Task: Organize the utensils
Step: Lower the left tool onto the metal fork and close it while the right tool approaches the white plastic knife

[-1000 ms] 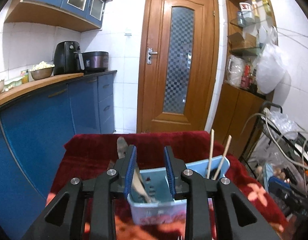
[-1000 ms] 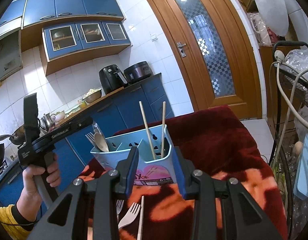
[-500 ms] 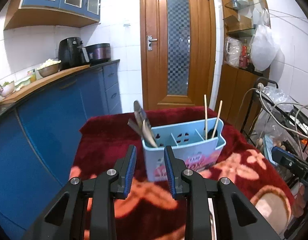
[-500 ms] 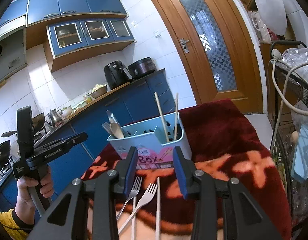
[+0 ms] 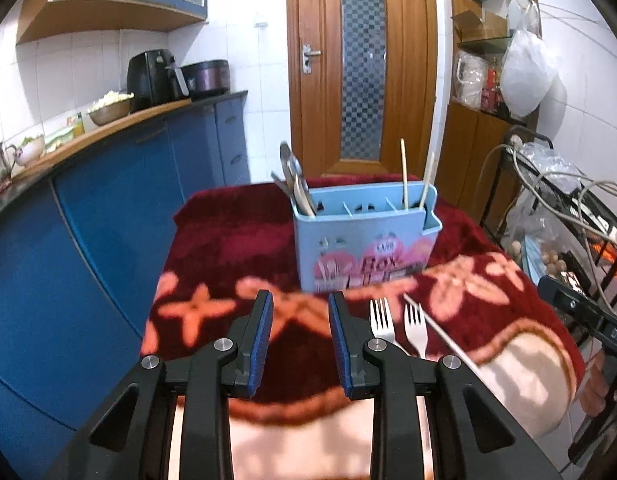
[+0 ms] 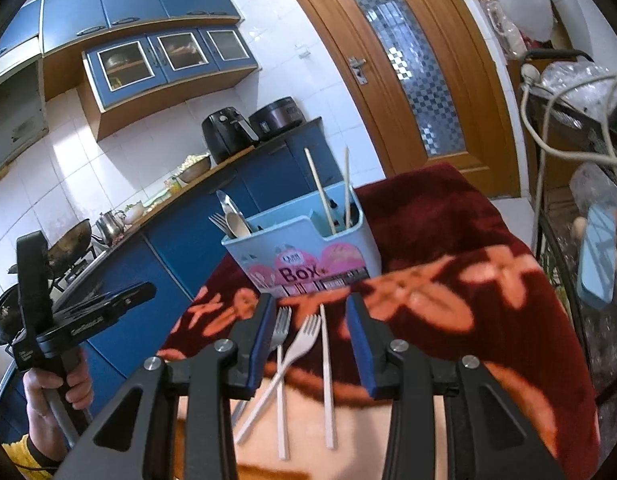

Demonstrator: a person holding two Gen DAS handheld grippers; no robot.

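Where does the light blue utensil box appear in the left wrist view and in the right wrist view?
Left wrist view: the light blue utensil box stands just right of centre on the red blanket.
Right wrist view: the box stands at centre, tilted.
Shared landmark: the wooden door behind it.

- wooden door with a checkered glass pane, up at 12 o'clock
- black air fryer and a dark cooker side by side on the kitchen counter, around 10 o'clock
- blue wall cabinets over white tiles
- white plastic bag hanging at 2 o'clock
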